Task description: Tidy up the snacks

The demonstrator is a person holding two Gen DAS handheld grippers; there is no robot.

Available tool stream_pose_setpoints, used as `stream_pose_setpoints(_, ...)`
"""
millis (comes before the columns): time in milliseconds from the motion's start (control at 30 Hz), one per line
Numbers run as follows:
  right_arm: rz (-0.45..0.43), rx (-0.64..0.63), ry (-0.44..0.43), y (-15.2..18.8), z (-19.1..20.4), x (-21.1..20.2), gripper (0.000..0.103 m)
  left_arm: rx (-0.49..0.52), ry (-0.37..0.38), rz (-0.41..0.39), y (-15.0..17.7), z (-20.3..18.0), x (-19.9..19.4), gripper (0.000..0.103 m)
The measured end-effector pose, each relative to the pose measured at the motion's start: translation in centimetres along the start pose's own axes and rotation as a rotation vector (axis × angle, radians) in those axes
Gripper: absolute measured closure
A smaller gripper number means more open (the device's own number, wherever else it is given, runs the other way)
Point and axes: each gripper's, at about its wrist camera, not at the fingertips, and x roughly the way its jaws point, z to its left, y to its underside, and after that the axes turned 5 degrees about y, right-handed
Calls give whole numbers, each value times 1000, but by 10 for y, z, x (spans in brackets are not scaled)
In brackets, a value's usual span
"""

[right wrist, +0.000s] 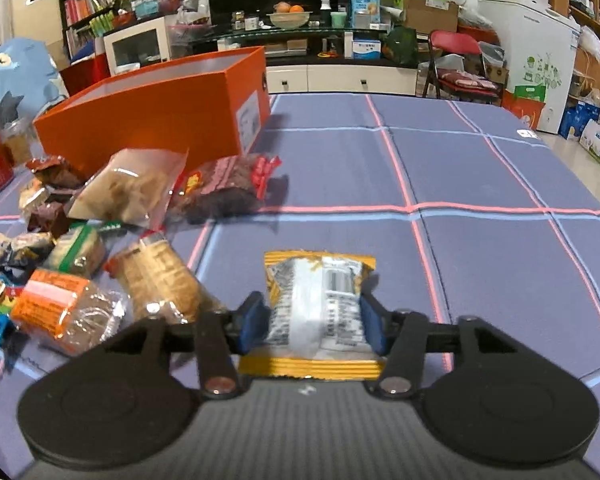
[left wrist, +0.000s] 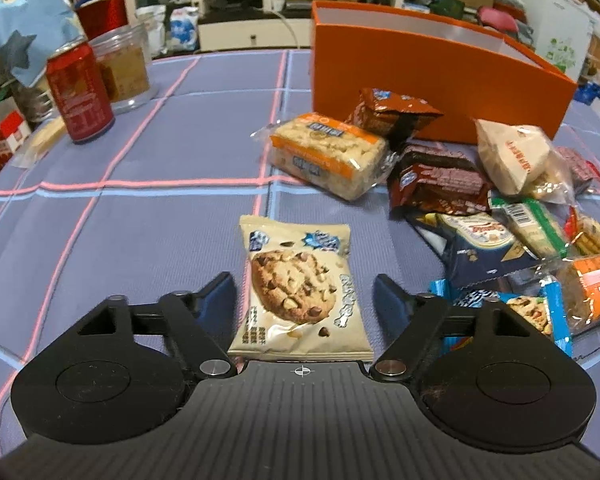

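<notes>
left gripper (left wrist: 304, 300) released, cookie packet (left wrist: 296, 292) lying free between jaws | right gripper (right wrist: 314, 322) grasping yellow-edged packet (right wrist: 318, 304) | orange box (left wrist: 432, 80) ahead, contents unseen

Counts, placed relative to the orange box (left wrist: 420, 80):

- 1 orange box, open top.
- 1 red drinks can (left wrist: 80, 96), well left of box.
- 1 clear plastic jar (left wrist: 126, 66), left of box, just behind the can.
- 1 cookie packet (left wrist: 300, 292), cream, lying alone in front of box.
- 1 yellow-edged packet (right wrist: 320, 312), alone, in front of box toward its right end.
- 2 brown wrappers (left wrist: 396, 110) (left wrist: 440, 184), close in front of box.
- 1 orange-banded rice-crisp bar (left wrist: 328, 152), beside them.
- Rest of the pile in front of box: approx 8 more packets; overlap, exact no. can't tell.
</notes>
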Motion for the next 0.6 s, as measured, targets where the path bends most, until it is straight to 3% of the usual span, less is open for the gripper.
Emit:
stream_pose_setpoints(67, 34, -23, 21, 2, 6, 7, 1, -17, -15, 14, 1, 2, 1, 29)
stream_pose_setpoints(300, -37, 1, 36, 15, 5, 23, 1, -4, -10, 15, 3, 2, 1, 24)
stream_pose_setpoints(433, 28, 0, 47, 3, 1, 30, 1, -14, 9, -5, 2, 7, -3, 31)
stream_pose_setpoints(600, -28, 11, 20, 0, -4, 27, 1, -36, 27, -20, -1, 12, -2, 32)
